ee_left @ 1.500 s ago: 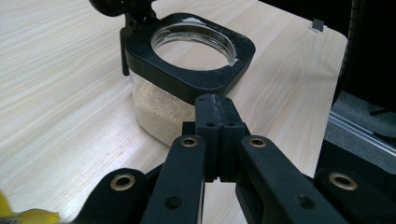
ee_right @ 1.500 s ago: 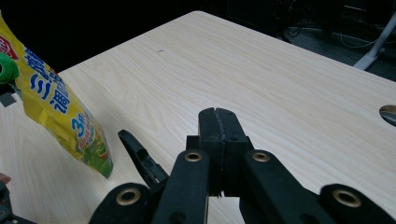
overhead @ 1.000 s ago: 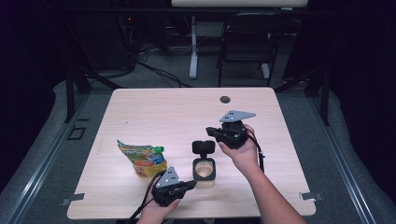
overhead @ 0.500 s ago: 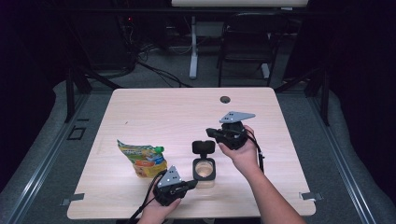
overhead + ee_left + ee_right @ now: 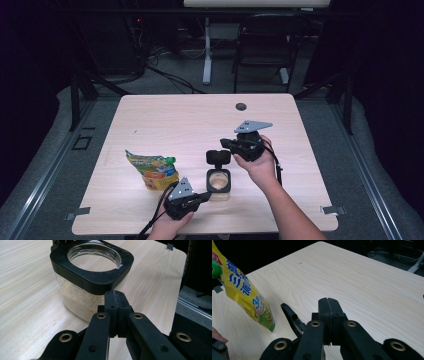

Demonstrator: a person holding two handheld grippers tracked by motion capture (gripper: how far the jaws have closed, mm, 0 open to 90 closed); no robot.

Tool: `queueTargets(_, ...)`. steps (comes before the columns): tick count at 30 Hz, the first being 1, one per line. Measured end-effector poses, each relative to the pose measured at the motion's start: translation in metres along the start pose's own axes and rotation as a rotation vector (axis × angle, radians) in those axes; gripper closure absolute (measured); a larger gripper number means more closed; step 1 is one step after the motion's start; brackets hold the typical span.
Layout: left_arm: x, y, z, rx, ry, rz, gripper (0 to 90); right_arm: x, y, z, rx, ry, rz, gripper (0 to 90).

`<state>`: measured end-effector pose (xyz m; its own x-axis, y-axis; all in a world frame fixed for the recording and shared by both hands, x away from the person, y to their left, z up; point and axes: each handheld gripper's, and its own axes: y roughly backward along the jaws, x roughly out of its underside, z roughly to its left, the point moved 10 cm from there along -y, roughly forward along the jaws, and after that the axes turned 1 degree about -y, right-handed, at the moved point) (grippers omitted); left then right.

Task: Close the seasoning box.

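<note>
Nearest the person, the left gripper (image 5: 204,196) is held low over the bench (image 5: 165,120), its jaws pressed fully together with nothing between them, tips just beside the square clear jar (image 5: 219,180). The jar is seen open, its black collar uncovered and a pale powder filling the lower part; a nudge from those closed tips could tip it or slide it, and the powder would be spilled through the wide mouth. A black lid (image 5: 218,157) is seen just behind the jar, perhaps hinged to it, though that cannot be told. The right gripper (image 5: 225,144) is likewise closed and empty, poised by the lid, which could be knocked against the jar. Farther left, the yellow snack pouch (image 5: 244,293) with a green cap bears blue characters and a "3"; no brand can be read.
</note>
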<state>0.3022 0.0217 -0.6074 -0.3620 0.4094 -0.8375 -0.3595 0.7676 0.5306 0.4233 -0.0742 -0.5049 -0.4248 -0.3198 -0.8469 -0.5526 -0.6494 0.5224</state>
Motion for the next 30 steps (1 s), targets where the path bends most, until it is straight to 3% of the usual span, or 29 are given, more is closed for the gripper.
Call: queueTargets(30, -0.0001, -0.0012, -0.0001, 0.004, 0.002, -0.002, 90.0, 0.0062, 0.0065, 0.0068, -0.020, 0.007, -0.011, 90.0)
